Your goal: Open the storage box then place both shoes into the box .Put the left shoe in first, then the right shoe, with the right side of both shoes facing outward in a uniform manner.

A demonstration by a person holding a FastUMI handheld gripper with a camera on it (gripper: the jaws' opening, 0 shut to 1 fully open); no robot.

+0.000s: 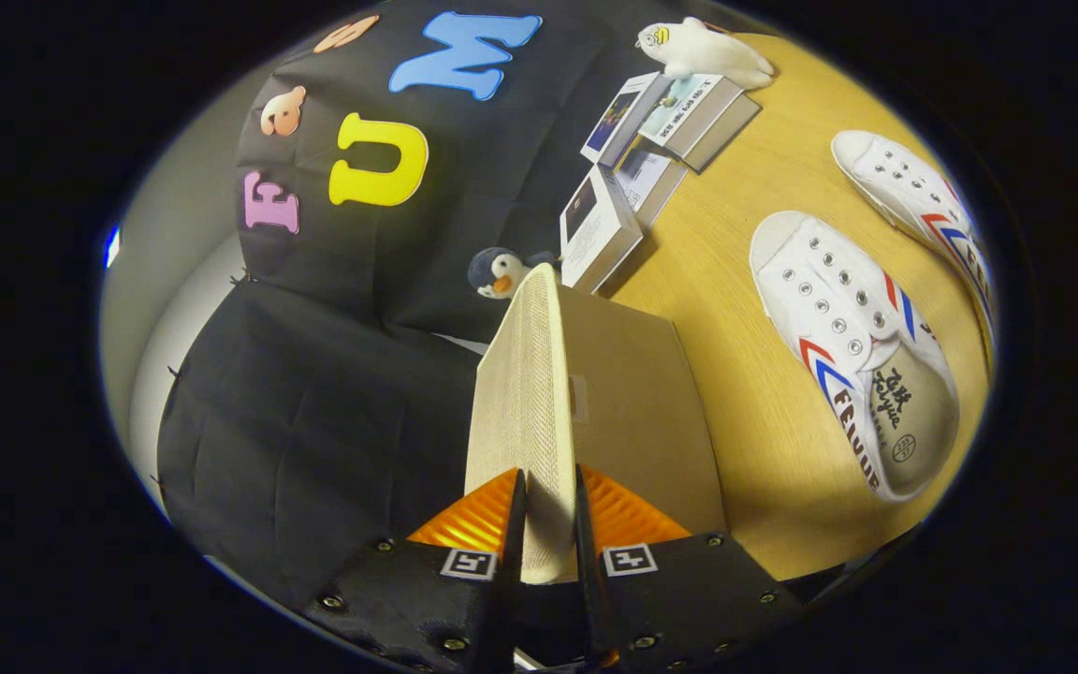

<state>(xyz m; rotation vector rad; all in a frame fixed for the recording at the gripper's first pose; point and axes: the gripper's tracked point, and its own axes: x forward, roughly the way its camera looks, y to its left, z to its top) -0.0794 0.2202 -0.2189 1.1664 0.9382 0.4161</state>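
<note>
Gripper view: gripper (550,524) at bottom centre, fingers nearly closed and pinching the woven lid (525,393) of the storage box (642,412), lid edge-on and lifted above the box body; looks like the opening step, mid-swing. Both white shoes lie on the wooden table (745,412) right of frame; near shoe (852,360) beside the box, far shoe (918,201) upper right; books (637,159) and a penguin toy (499,271) beyond. Next move, as I judge it: swing lid fully back, release, go for the left shoe; can't tell which is left.

**Warm pool of light, heavy fisheye bend**

Light falls brightest on the wooden table (764,412); the cloth side is dim. The lid (525,412) casts a soft shadow onto the table. Edges curve and darken strongly. Focus is sharp, without glare.
</note>
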